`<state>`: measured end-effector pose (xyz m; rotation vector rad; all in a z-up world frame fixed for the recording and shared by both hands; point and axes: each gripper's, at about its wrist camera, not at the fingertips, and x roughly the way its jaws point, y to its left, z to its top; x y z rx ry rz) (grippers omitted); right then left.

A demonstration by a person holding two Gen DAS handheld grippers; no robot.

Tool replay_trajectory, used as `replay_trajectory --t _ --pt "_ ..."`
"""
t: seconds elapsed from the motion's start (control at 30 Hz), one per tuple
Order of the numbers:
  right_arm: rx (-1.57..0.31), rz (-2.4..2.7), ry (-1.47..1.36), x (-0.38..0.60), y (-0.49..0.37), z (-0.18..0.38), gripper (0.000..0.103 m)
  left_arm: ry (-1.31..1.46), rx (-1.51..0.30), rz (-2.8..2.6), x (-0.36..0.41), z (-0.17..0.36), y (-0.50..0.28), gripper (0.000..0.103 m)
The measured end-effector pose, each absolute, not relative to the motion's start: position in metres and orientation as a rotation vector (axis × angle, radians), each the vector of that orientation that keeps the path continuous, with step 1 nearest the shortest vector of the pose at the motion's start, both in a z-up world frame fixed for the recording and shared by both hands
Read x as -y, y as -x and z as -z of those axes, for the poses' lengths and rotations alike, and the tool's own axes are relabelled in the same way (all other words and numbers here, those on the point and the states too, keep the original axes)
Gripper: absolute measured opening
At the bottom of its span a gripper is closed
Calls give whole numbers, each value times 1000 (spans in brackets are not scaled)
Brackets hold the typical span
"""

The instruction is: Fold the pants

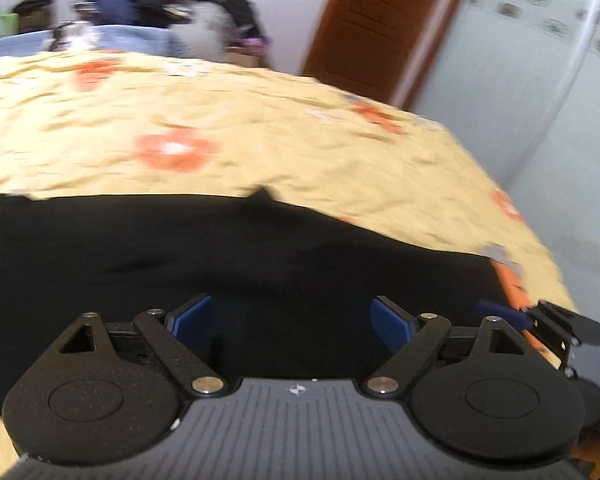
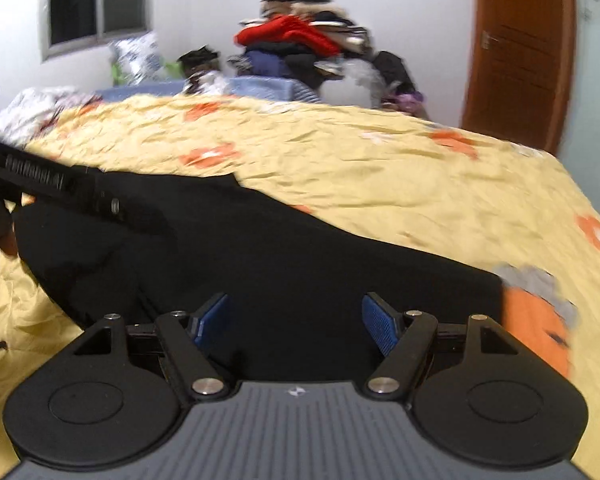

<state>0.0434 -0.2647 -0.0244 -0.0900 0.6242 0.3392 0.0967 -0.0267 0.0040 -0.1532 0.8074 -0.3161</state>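
Black pants (image 1: 180, 248) lie spread flat across the near part of a bed covered by a yellow bedspread (image 1: 260, 128) printed with orange flowers. In the left wrist view the dark cloth fills the whole width below the bedspread and runs under the left gripper (image 1: 291, 322), whose two blue-padded fingers (image 1: 192, 318) stand wide apart with only pants fabric showing in the gap; whether the pads touch the cloth cannot be told, and nothing is pinched between them. In the right wrist view the pants (image 2: 280, 264) form a broad black band slanting from the upper left to the lower right, ending at a straight edge just beside an orange flower with a grey patch (image 2: 536, 320). The right gripper (image 2: 296, 324) hangs over that cloth near this edge, its blue pads (image 2: 380, 326) likewise spread wide and gripping nothing. The left gripper's black body (image 2: 60, 188) enters that view from the left, above the pants. Beyond the bed, blurred, stand a pile of clothes topped with something red (image 2: 288, 36), a window (image 2: 96, 0) and a brown wooden door (image 2: 516, 52).
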Motion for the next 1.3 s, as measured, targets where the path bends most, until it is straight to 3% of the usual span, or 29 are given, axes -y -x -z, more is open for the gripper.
replay_trajectory --t 0.2,0.33,0.57,0.83,1.0,1.13,1.3 --pt "-668 -344 215 233 -45 36 73 237 -851 425 6 -3 -109 90" --pt "-631 -311 221 229 -34 31 78 443 -1011 606 21 12 -137 91" --pt "-658 -331 230 225 -29 41 82 502 -1165 696 47 37 -141 90" --pt "-674 -355 264 224 -23 42 82 463 -1125 698 22 33 -113 88" --pt "-590 -324 196 224 -19 28 83 469 -1050 556 -12 20 -98 89" --pt "-692 -359 279 199 -31 44 86 338 -983 370 -54 13 -81 90" --pt "-529 -289 378 163 -20 27 87 115 -798 62 -111 2 -49 94"
